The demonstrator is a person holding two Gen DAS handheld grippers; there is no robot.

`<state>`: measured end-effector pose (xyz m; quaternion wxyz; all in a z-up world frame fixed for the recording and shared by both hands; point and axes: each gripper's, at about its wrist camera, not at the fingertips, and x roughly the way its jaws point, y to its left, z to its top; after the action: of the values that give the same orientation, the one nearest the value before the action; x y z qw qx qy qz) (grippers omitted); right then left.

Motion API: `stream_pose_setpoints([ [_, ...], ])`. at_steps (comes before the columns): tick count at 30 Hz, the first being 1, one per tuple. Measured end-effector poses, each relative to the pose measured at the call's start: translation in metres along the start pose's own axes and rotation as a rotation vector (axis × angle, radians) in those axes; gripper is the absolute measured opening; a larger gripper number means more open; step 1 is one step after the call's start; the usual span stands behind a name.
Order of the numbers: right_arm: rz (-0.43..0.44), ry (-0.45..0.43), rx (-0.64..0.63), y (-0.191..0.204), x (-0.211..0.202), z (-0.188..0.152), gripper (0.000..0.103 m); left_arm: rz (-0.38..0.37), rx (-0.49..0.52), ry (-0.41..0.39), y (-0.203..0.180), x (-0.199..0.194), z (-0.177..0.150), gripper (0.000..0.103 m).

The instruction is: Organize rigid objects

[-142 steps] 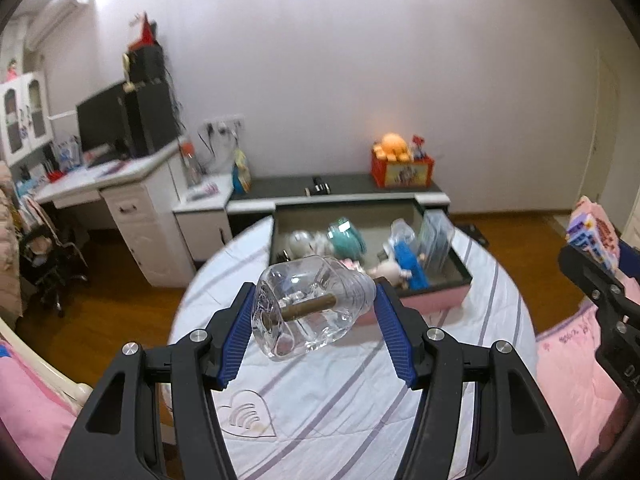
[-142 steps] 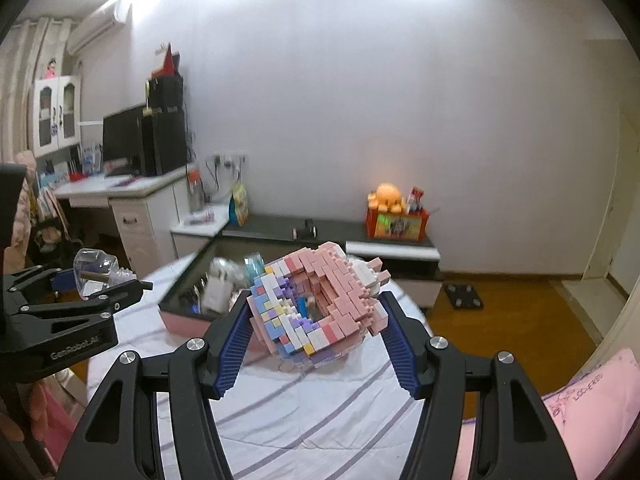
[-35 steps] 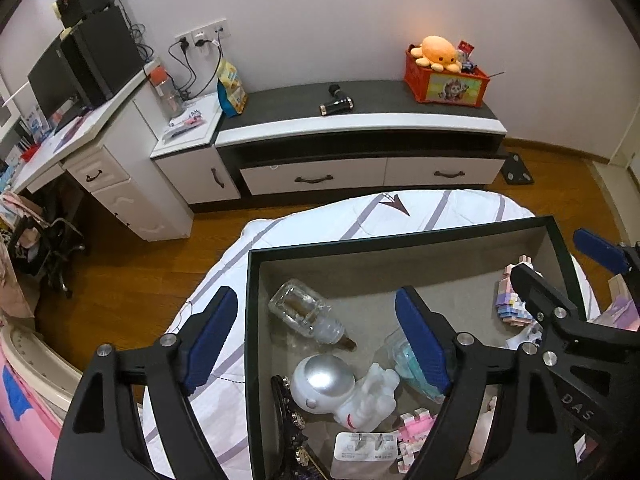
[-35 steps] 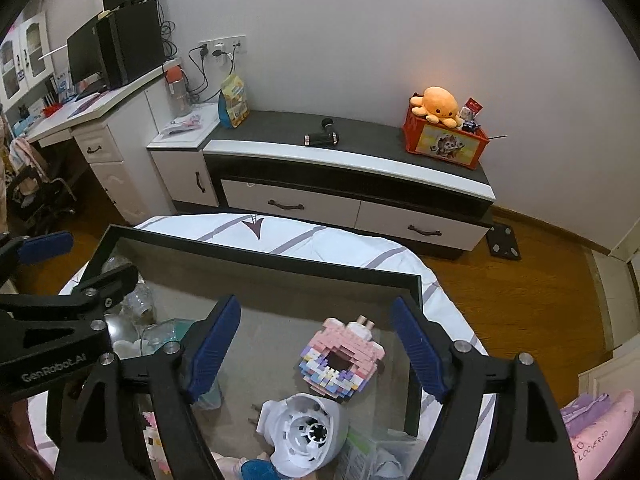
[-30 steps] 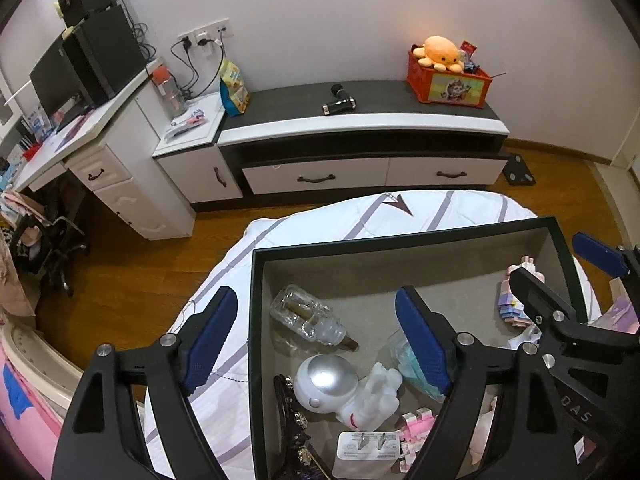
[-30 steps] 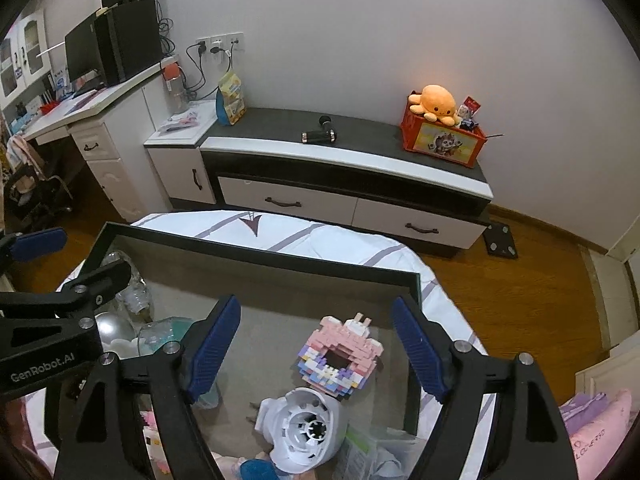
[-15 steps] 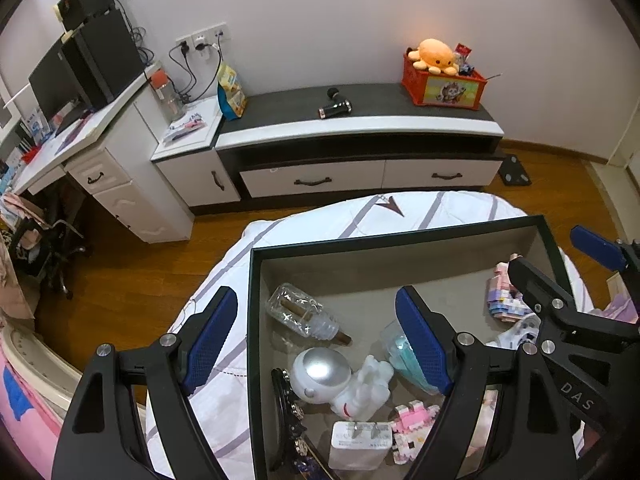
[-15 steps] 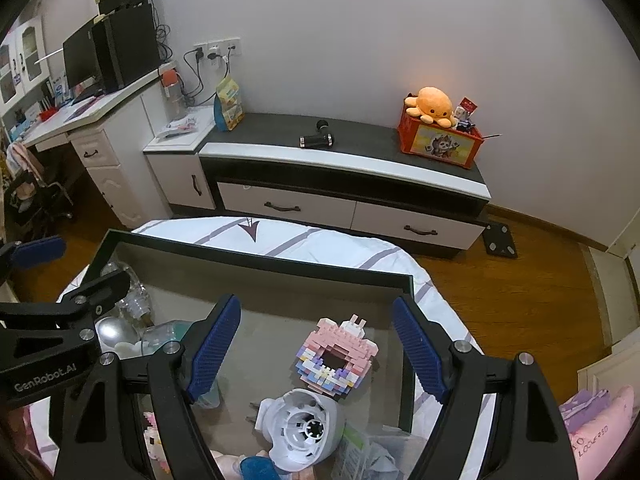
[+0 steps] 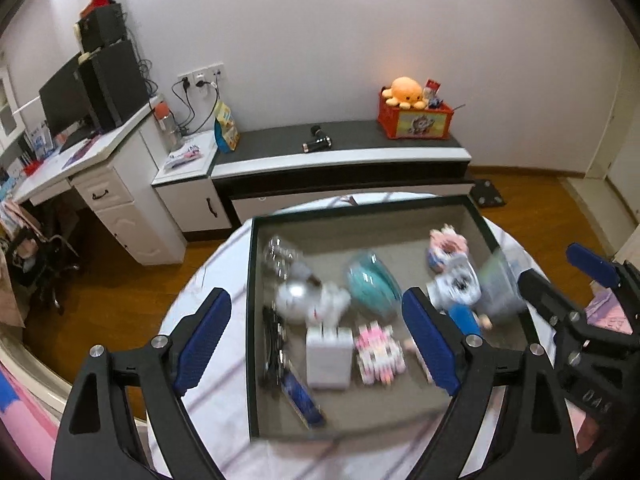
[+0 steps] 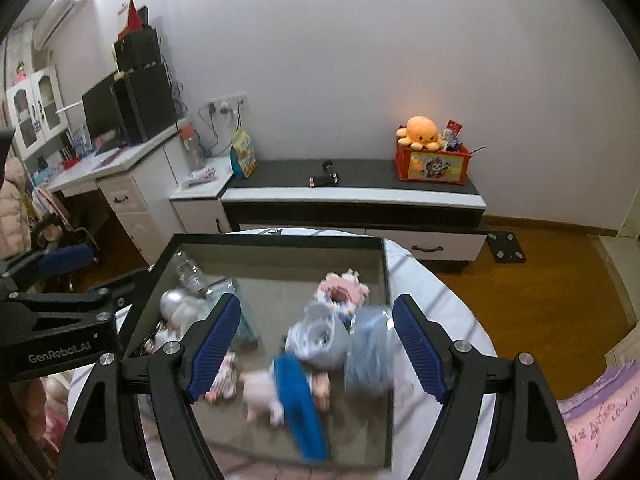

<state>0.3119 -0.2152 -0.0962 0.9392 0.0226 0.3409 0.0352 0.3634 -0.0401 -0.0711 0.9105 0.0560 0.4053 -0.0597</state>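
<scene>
A dark-rimmed tray (image 9: 251, 320) sits on a round striped table and holds several toys. The clear bottle (image 9: 280, 256) lies in its far left corner, also in the right wrist view (image 10: 188, 270). The pink brick donut (image 9: 446, 244) lies at the far right, also in the right wrist view (image 10: 342, 290). My left gripper (image 9: 316, 344) is open and empty above the tray's near left part. My right gripper (image 10: 316, 348) is open and empty above the tray's right part. The tray contents are blurred.
In the tray lie a white astronaut figure (image 9: 308, 300), a teal object (image 9: 372, 284), a white charger (image 9: 328, 356), a pink brick toy (image 9: 378, 354) and a blue item (image 10: 298, 400). A low TV cabinet (image 9: 340, 156) and a desk (image 9: 80, 160) stand beyond.
Both grippers, earlier shut on the bottle and the brick donut, are open with those objects lying in the tray. In the last second both have pulled back and up, tilting more level.
</scene>
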Motion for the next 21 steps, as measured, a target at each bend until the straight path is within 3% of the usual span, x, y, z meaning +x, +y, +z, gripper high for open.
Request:
stream_pose_setpoints([
  [10,-0.033,-0.149,-0.101,0.032,-0.119,-0.063,0.081,0.060,-0.016,-0.128,-0.005,-0.096,-0.086,0.089],
  [14,-0.054,-0.221,-0.110,0.041,-0.164,-0.086,0.084,0.018,-0.022,-0.194,-0.011,-0.141,-0.116,0.097],
  [17,-0.087,-0.285,-0.102,0.048,-0.198,-0.101,0.086,0.053,-0.028,-0.263,-0.015,-0.173,-0.138,0.100],
  [21,-0.119,-0.355,-0.096,0.054,-0.233,-0.117,0.089,0.043,-0.049,-0.340,-0.012,-0.212,-0.159,0.103],
])
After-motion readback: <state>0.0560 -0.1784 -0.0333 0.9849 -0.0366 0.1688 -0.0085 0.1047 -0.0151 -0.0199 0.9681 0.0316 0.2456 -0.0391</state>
